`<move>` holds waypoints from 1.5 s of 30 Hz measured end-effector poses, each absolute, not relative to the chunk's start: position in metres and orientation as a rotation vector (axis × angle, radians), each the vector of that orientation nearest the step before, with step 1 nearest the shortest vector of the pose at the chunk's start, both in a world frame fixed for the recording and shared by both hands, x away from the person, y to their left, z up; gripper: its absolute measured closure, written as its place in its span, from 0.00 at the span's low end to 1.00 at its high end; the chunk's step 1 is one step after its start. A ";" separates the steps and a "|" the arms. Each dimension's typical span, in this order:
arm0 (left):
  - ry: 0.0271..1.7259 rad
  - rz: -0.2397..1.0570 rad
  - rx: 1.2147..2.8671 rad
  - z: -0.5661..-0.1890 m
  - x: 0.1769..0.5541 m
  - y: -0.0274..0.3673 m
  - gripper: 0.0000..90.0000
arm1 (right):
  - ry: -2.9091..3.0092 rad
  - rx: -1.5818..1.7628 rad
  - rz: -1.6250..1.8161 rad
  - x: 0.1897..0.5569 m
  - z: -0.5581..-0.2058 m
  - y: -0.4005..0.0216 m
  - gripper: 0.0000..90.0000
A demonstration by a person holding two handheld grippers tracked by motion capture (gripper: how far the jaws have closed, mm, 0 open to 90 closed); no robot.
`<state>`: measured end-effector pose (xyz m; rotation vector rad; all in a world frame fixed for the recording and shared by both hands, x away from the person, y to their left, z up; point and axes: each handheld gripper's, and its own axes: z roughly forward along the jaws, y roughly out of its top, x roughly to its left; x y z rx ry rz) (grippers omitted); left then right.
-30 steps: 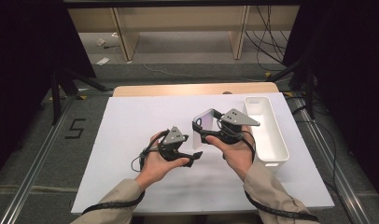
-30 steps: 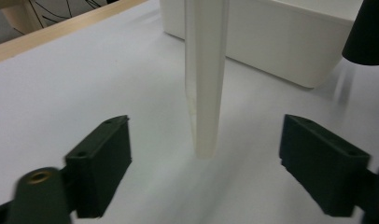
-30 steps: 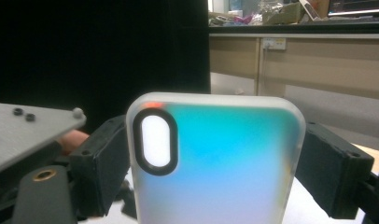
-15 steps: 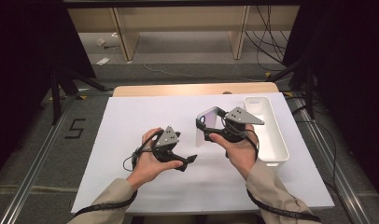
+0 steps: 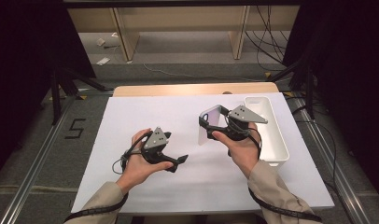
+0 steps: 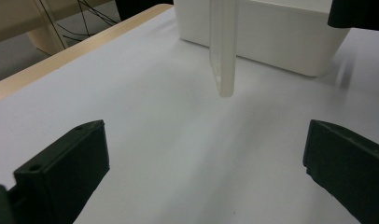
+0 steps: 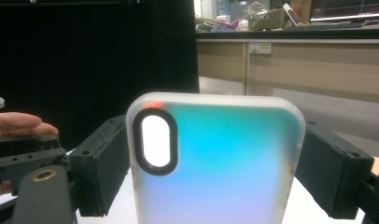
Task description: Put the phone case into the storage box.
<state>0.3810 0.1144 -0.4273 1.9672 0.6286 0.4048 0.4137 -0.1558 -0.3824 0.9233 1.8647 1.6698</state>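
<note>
Just left of the white bin, the right tool clamps an upright phone case by its edges, while the left tool, its jaws just opened wide, holds nothing.

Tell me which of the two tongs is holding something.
The right tongs: its jaws clamp the sides of a translucent phone case, held upright above the table. The left tongs stand wide open with nothing between them.

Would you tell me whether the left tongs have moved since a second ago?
Yes: the left tongs drew left and toward the person, farther from the white bin, jaws just opening with nothing between.
</note>
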 end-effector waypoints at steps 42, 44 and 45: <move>0.699 0.463 1.971 -0.433 0.378 0.150 0.00 | 1.819 0.956 1.651 0.420 -0.376 -0.171 0.20; 0.700 0.463 1.970 -0.433 0.378 0.150 0.00 | 1.818 0.962 1.649 0.420 -0.376 -0.172 0.20; 0.699 0.463 1.970 -0.433 0.378 0.150 0.00 | 1.817 0.964 1.649 0.420 -0.375 -0.173 0.20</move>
